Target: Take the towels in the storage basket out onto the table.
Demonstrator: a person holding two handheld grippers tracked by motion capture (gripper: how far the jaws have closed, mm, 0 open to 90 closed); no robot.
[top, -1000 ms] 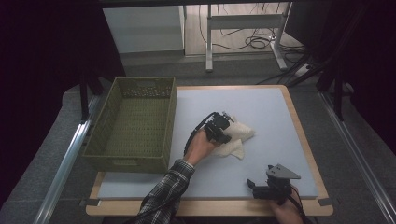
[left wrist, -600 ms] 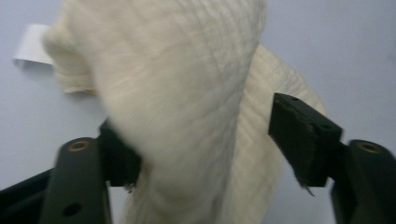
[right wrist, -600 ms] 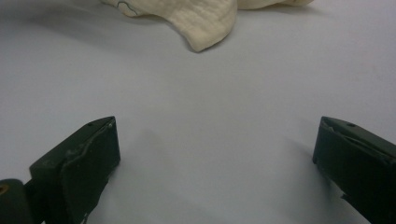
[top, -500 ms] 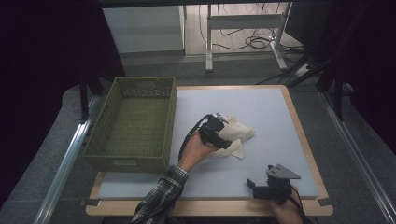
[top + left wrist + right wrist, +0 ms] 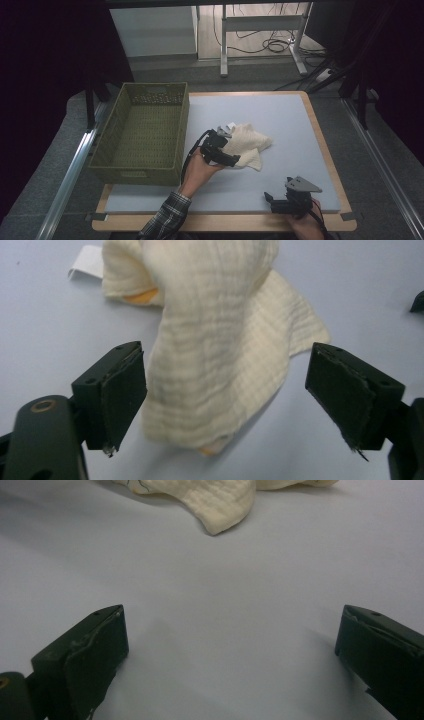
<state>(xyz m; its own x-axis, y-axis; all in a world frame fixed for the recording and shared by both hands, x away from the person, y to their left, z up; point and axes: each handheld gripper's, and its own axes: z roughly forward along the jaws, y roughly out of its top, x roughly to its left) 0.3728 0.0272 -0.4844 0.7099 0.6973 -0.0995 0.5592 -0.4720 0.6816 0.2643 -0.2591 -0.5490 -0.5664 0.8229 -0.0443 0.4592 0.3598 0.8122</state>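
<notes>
1. Covering the wooden worktop is one pale blue mat; grey floor, cables and table legs lie beyond.
2. One green basket stands on the left.
3. One cream cloth lies crumpled mid-mat, just right of the basket.
4. Left tool: jaws just opened, released, the cloth between them untouched.
5. Right tool: released, near the front edge.

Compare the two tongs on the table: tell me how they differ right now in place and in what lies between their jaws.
The left tongs sit mid-table at the cream cloth, beside the green basket; the right tongs rest near the table's front edge, apart from the cloth. The left jaws, which have just been opening, have the cloth's folded edge between them, unpressed; the right jaws have bare blue mat between them. Both stand open.
</notes>
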